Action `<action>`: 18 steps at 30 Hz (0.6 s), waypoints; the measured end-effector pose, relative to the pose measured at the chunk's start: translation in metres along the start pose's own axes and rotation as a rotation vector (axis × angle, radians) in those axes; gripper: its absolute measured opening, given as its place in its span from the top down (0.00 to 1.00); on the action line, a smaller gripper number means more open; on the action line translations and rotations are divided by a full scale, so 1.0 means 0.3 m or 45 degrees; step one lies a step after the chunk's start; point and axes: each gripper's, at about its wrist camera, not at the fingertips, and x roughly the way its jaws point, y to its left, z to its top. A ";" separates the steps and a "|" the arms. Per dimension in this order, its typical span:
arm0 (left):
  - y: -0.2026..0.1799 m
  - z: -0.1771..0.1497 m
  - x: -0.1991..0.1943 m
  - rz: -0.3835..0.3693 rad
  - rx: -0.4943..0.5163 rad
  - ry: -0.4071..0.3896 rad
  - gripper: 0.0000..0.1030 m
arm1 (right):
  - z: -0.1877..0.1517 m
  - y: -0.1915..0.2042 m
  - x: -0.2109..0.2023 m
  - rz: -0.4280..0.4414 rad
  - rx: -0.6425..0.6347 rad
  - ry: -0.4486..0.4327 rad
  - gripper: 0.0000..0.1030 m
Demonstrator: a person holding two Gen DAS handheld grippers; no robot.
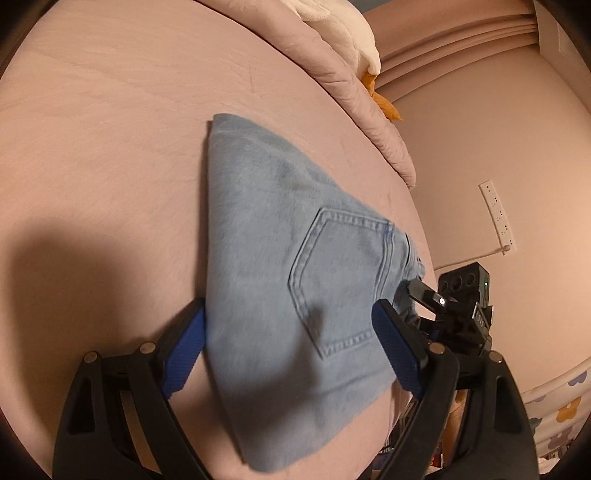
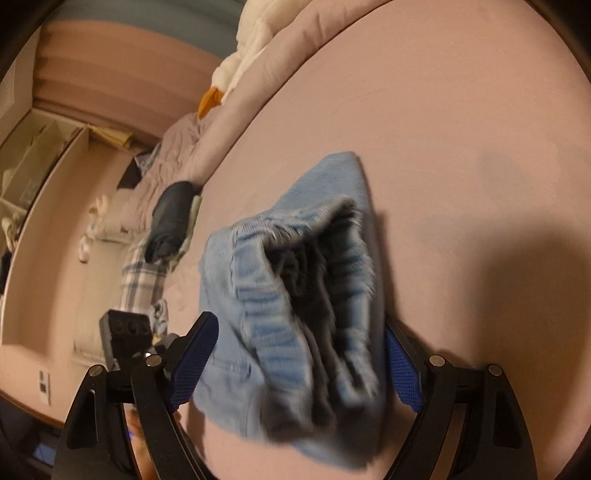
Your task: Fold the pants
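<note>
Claws w/ blue ribbed pads are seen nearest in both wrist views. Left claw is spread wide apart, its two pads flanking the folded light-blue denim pants w/o clamping them; the stitched back pocket faces up between the pads. Right claw is likewise spread apart, pads on either side of the pants, where frayed hem ends and stacked layers are shown from the end; whether the pads touch the cloth can't be told, as the view is blurred.

Pants are laid as a compact folded bundle on the pink bed sheet, near the bed's edge. Beyond, a rumpled pink quilt is bunched along the far side, w/ a white plush item on top. A dark folded garment and plaid cloth are seen further off in the right view. A white power strip is fixed on the wall.
</note>
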 end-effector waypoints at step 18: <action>-0.060 -0.002 0.064 0.155 0.191 -0.013 0.23 | 0.013 0.012 0.032 -0.048 -0.124 -0.024 0.22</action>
